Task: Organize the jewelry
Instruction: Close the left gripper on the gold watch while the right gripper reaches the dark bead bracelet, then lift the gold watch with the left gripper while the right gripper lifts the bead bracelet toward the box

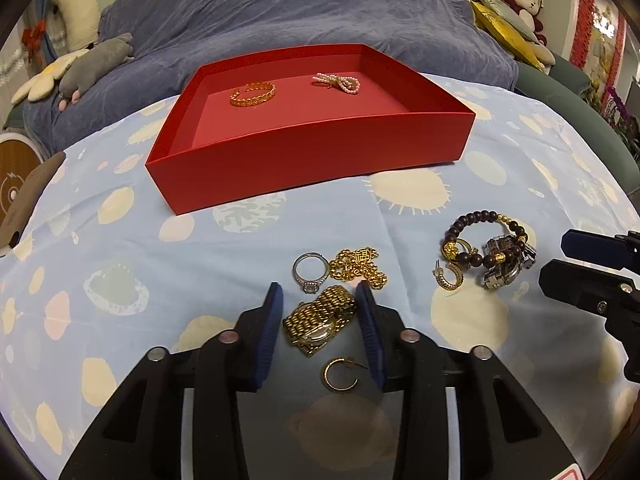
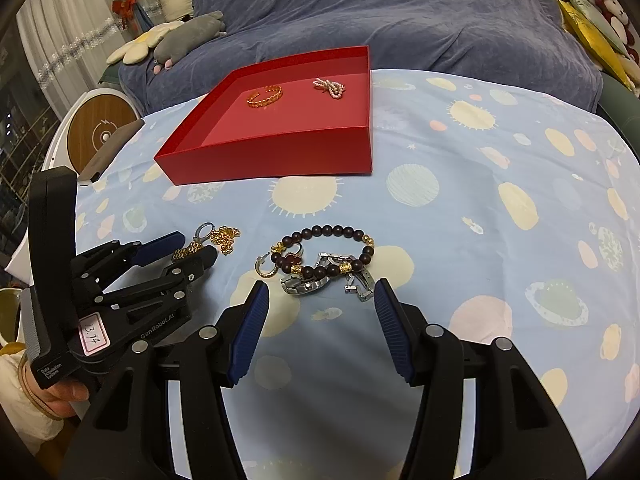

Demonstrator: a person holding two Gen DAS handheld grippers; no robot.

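A gold hoop earring [image 1: 340,374] lies nearest, behind the gold watch [image 1: 320,320] that the left gripper [image 1: 320,300] straddles, fingers narrowly apart. The right gripper [image 2: 320,300] gapes wide before the silver watch [image 2: 306,285].

A pale blue cloth printed with cream suns and pastel planets [image 2: 460,184] covers the tabletop. Behind it spreads a rumpled slate-blue velvety blanket [image 1: 304,12] over what may be a sofa or bed; the fisheye edge makes that hard to tell. On its left side lie a grey plush animal [image 2: 188,38], a cream flower-shaped cushion [image 2: 138,46] and an upright white plush toy [image 1: 76,8]. At the right sit a shiny yellow pillow [image 1: 504,36] and a dark red plush doll [image 1: 524,4]. White sheer curtains [image 2: 60,28] hang at far left, above a round wood-faced white-rimmed disc [image 2: 96,132]. A red decorative band [image 1: 586,20] runs down the right wall.
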